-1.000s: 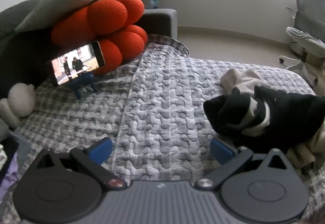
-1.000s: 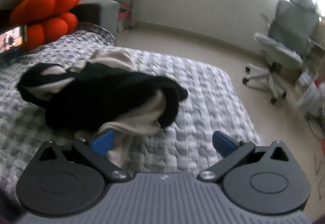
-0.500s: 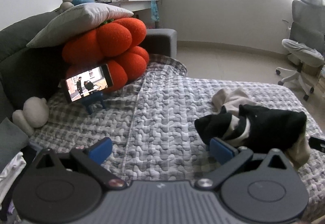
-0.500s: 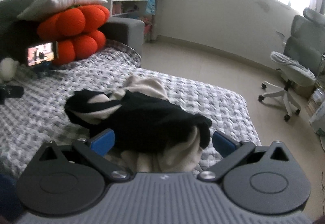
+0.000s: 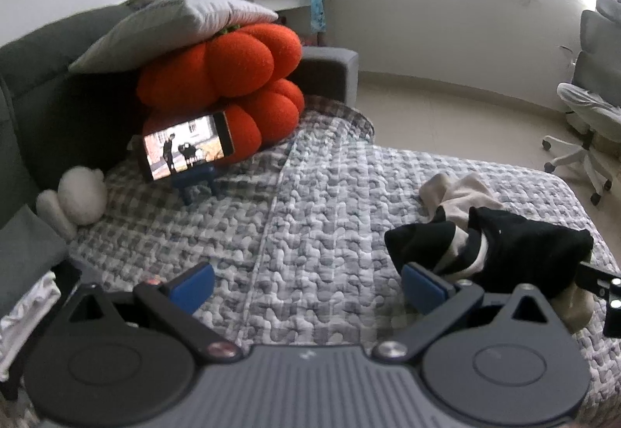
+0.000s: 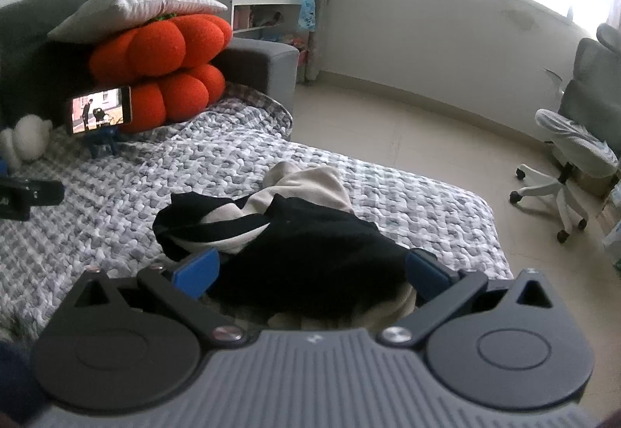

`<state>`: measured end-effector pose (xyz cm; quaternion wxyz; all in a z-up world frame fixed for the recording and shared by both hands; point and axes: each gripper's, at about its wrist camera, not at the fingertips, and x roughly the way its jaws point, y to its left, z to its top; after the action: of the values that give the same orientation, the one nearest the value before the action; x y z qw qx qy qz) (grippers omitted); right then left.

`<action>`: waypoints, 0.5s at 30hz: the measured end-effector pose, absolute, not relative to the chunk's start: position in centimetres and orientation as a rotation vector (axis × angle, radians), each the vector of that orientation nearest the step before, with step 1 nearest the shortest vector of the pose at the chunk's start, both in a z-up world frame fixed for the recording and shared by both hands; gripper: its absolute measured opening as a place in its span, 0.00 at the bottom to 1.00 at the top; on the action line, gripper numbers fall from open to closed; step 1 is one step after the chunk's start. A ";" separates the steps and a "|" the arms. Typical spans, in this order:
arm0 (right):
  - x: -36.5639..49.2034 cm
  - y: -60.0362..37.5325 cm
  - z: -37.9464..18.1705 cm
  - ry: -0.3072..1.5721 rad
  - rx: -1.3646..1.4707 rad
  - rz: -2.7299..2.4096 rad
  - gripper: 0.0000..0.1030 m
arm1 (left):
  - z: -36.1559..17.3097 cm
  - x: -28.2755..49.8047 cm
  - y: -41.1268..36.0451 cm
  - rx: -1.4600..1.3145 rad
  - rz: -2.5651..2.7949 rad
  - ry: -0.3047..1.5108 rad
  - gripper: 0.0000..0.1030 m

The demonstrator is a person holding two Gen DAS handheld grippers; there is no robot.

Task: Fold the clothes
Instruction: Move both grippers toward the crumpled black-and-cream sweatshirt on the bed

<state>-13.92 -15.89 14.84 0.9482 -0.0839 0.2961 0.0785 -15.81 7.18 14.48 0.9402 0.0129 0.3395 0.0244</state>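
Note:
A crumpled heap of black and beige clothes (image 6: 295,234) lies on the grey quilted bed (image 6: 116,195). My right gripper (image 6: 310,272) hangs open just in front of the heap, its blue pads (image 6: 196,270) spread to either side of the black cloth without touching it. In the left wrist view the same heap (image 5: 496,249) sits at the right, and my left gripper (image 5: 306,288) is open over bare quilt (image 5: 310,214), its right pad (image 5: 421,288) near the heap's left end. The tip of the right gripper (image 5: 605,296) shows at the right edge.
Orange pumpkin cushions (image 5: 229,90) under a white pillow (image 5: 170,28) lean on a dark sofa back. A phone on a blue stand (image 5: 186,152) plays video. A small white plush (image 5: 77,195) sits left. An office chair (image 6: 570,156) stands on the floor right.
Both grippers have pulled back and risen, so the bed and the clothes heap look farther away. Both stay open; the clothes have not moved.

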 end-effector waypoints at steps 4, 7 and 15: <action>-13.3 -15.8 14.4 0.618 -0.173 0.168 1.00 | 13.1 -15.5 6.6 0.049 0.006 0.723 1.00; -12.8 -16.1 14.3 0.623 -0.149 0.181 1.00 | 12.3 -15.0 6.6 0.055 -0.008 0.745 1.00; -10.4 -16.7 13.0 0.684 -0.109 0.178 1.00 | 10.3 -12.5 7.0 0.024 -0.027 0.812 0.99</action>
<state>-10.40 -16.73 13.00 0.9367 -0.0534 0.3349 0.0873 -12.54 7.02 10.30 0.9185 0.0119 0.3950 -0.0132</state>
